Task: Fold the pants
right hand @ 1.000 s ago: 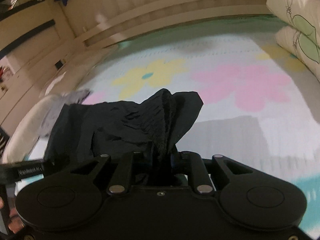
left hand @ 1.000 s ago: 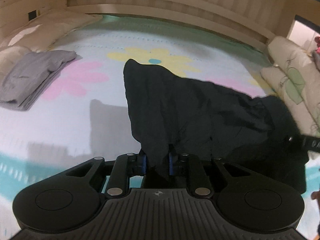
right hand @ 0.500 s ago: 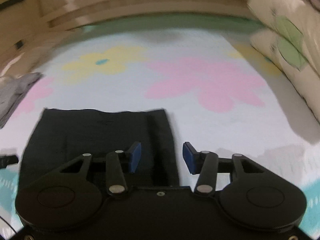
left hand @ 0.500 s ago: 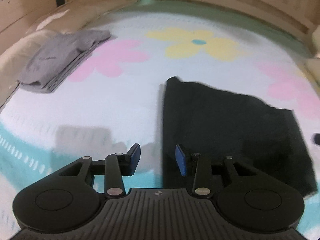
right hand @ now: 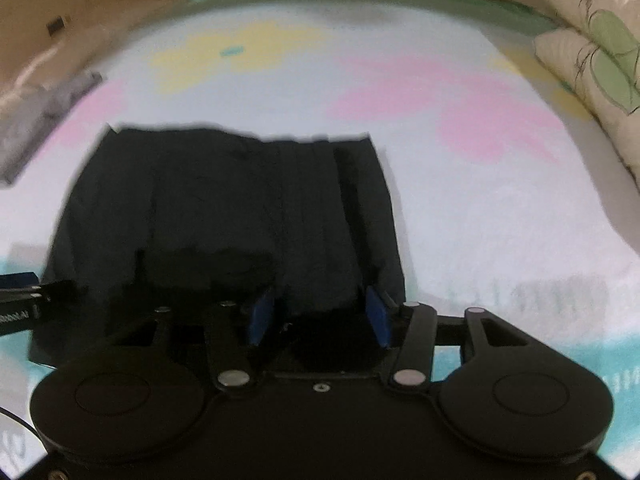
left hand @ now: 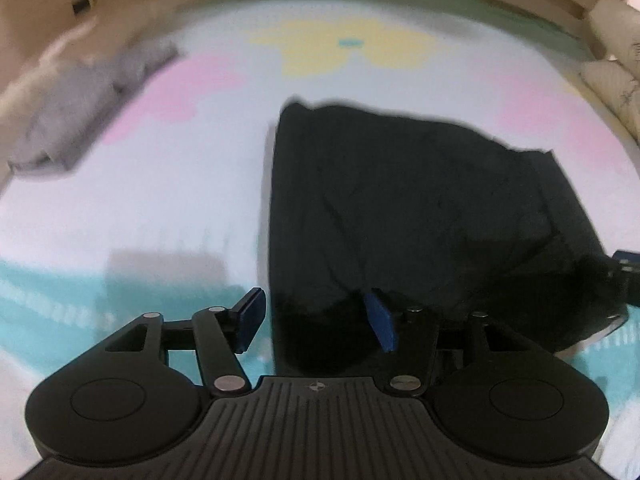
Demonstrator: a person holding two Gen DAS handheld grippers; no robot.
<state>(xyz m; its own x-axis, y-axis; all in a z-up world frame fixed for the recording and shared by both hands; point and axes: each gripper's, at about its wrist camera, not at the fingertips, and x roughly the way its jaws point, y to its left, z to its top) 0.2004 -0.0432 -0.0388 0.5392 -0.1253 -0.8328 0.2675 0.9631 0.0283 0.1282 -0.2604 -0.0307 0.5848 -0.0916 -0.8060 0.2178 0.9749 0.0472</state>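
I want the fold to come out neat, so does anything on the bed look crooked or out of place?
Nothing much stands out. The black pants lie folded and mostly flat on the flowered sheet, with slight wrinkles near the front edge. The grey garment sits apart at the far left. Both grippers' jaws are opening over that front edge.

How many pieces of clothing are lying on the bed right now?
2. The black pants lie folded on the flowered sheet right ahead of both claws. A folded grey garment lies at the far left by the bed's edge. More could lie outside these views.
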